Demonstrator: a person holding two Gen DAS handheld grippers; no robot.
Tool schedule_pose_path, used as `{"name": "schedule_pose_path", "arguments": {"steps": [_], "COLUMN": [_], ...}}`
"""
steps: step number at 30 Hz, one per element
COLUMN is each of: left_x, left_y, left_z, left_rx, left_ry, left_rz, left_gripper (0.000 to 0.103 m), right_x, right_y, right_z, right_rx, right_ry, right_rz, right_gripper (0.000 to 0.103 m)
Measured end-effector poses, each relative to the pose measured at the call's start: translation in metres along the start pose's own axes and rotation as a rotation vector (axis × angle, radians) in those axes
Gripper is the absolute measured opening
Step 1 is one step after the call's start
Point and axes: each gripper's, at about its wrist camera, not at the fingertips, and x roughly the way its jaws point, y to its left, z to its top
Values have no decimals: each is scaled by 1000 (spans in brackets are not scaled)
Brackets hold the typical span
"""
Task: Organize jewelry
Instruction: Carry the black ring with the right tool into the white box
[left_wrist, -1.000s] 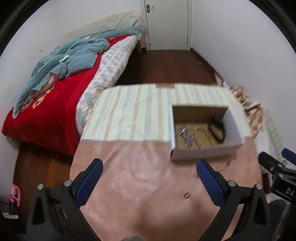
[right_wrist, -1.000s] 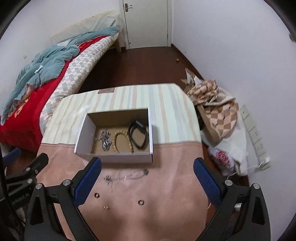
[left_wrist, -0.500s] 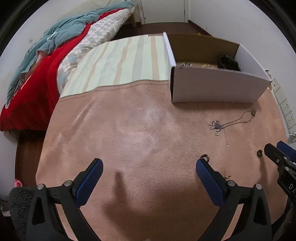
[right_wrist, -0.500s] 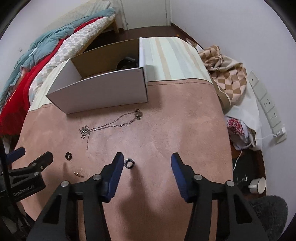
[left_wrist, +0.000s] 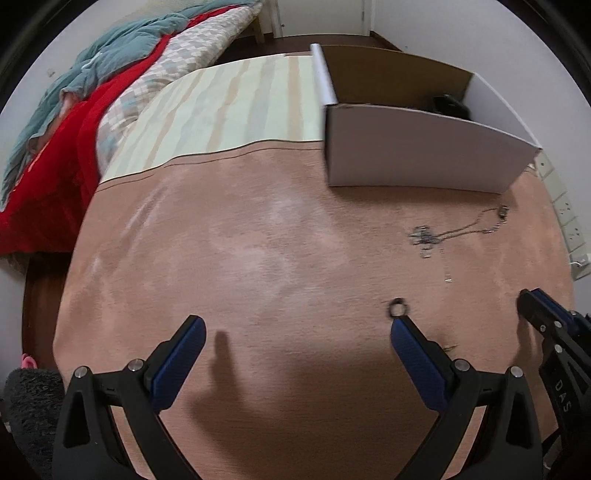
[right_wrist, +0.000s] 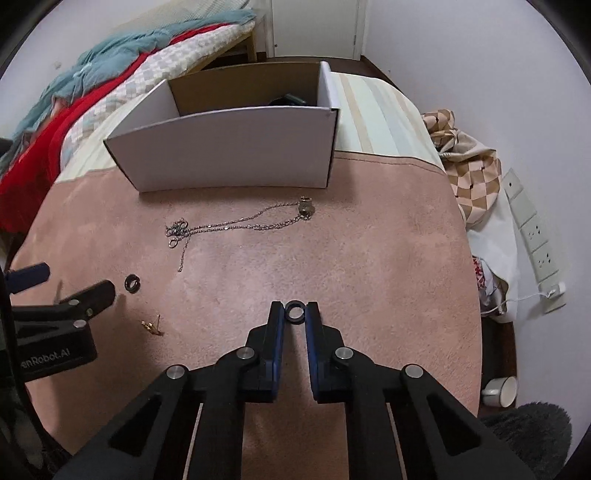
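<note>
My right gripper is shut on a dark ring, pinched between its fingertips down at the pink cloth. A second dark ring lies left, just off my left gripper's tip; it also shows in the left wrist view, by the right finger. A gold earring lies near it. A thin chain necklace stretches in front of the white cardboard box, which holds a dark item. My left gripper is open and empty, low over the cloth.
The table has a pink cloth in front and a striped cloth behind. A bed with red and teal covers lies left. A checkered cloth, power strip and cup lie right, off the table.
Both grippers have dropped lower towards the cloth. My right gripper has moved onto the dark ring and closed on it. My left gripper stayed open.
</note>
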Motion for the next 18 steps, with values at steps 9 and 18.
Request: {"name": "schedule_pose_path", "arguments": {"steps": [9,18], "left_x": [-1,-7], "left_y": [-29,-32], "left_z": [4,-2], "left_rx": [24,23], "left_ry": [-3,-23], "left_rz": [-95,-114], "left_gripper": [84,37], "right_x": [-8,-13], "right_y": [-17,-20], "right_z": [7,9], "right_rx": [50,72], "right_ry": [-16,-31], "right_rz": [-23,-30], "right_gripper": [12,12]}}
